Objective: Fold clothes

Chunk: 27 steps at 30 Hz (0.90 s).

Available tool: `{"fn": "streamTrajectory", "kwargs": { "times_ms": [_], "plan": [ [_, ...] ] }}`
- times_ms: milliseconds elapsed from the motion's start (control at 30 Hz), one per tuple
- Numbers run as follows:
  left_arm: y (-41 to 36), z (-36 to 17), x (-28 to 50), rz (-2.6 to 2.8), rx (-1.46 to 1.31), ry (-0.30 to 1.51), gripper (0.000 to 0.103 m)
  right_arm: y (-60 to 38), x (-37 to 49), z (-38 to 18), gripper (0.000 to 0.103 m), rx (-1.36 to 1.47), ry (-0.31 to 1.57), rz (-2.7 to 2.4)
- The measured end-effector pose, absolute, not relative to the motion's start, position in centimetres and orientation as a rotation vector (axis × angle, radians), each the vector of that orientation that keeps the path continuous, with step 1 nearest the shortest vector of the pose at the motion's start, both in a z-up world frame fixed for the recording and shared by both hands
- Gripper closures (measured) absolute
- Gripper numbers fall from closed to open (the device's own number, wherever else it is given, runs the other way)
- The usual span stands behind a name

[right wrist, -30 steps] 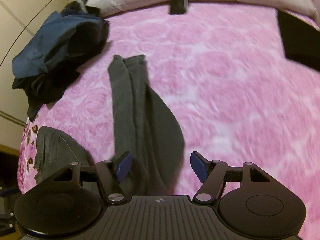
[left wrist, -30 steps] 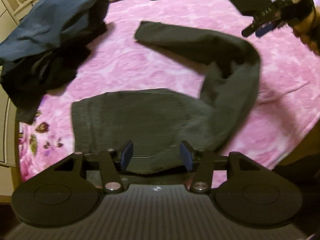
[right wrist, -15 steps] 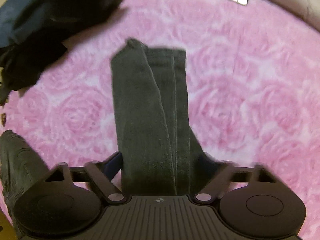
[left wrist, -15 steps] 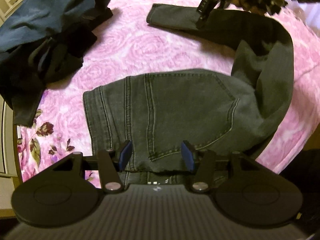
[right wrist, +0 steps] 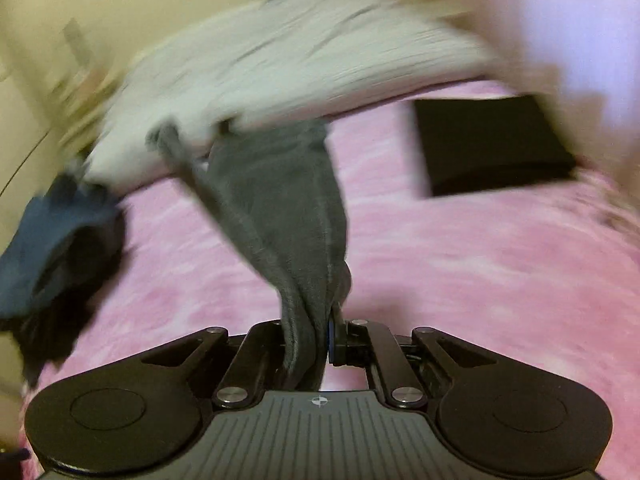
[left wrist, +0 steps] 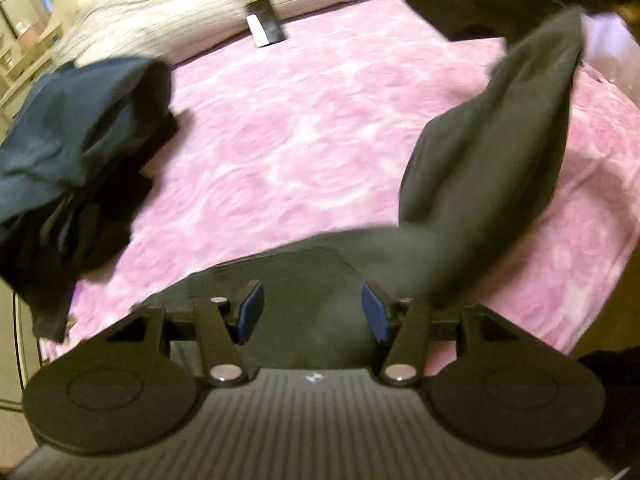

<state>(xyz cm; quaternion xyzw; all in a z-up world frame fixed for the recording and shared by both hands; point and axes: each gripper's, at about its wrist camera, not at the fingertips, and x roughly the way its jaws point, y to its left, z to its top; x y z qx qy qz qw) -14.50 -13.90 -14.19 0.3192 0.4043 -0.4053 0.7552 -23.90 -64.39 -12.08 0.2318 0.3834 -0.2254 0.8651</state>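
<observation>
Dark grey jeans point(left wrist: 480, 184) lie on the pink bedspread point(left wrist: 300, 120). In the left wrist view their waist part sits between the fingers of my open left gripper point(left wrist: 312, 312), and the legs rise up to the right toward my right gripper at the top right edge. In the right wrist view my right gripper point(right wrist: 320, 344) is shut on the jeans legs point(right wrist: 280, 208), which hang lifted above the bed. Both views are blurred.
A heap of dark blue and black clothes point(left wrist: 72, 168) lies at the left of the bed, also seen in the right wrist view point(right wrist: 52, 248). A folded black garment point(right wrist: 492, 144) lies at the far right. A white pillow point(left wrist: 200, 20) and a small black object point(left wrist: 266, 24) are at the head.
My right gripper has shut on the jeans legs and lifted them off the bed. My left gripper stays open over the waist; its view has tilted up.
</observation>
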Motion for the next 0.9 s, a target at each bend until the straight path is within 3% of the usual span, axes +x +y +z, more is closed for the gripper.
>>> {"fn": "streamTrajectory", "kwargs": {
  "times_ms": [100, 300, 333, 400, 467, 700, 733, 800, 900],
  "plan": [
    [-16.0, -14.6, -17.1, -0.896, 0.729, 0.898, 0.053, -67.8, -32.3, -15.7, 0.097, 0.583, 0.836, -0.622],
    [-16.6, -16.0, -20.9, -0.880, 0.836, 0.930, 0.052, -70.8, -39.3, -22.8, 0.073, 0.812, 1.025, -0.779],
    [-16.4, -16.2, -21.4, -0.884, 0.853, 0.933, 0.050, -70.3, -39.5, -22.6, 0.069, 0.790, 1.027, -0.772],
    [-15.9, -17.0, -21.8, -0.901, 0.917, 0.921, 0.045, -69.5, -39.6, -21.9, 0.049, 0.731, 1.025, -0.748],
    [-15.1, -18.4, -22.3, -0.927, 1.013, 0.887, 0.042, -68.8, -39.5, -21.7, 0.043, 0.692, 1.024, -0.756],
    [-11.9, -24.7, -20.7, -1.002, 1.253, 0.745, 0.042, -63.6, -37.6, -21.3, 0.041, 0.417, 1.062, -0.715],
    [-11.7, -25.7, -20.4, -1.014, 1.278, 0.718, 0.042, -62.5, -37.0, -21.8, 0.039, 0.343, 1.082, -0.675],
    [-11.5, -27.7, -20.1, -1.047, 1.332, 0.665, 0.042, -60.3, -35.9, -22.6, 0.021, 0.173, 1.107, -0.612],
    [-11.3, -30.1, -19.9, -1.126, 1.411, 0.600, 0.042, -57.9, -34.8, -23.7, 0.019, 0.010, 1.113, -0.531]
  ]
}}
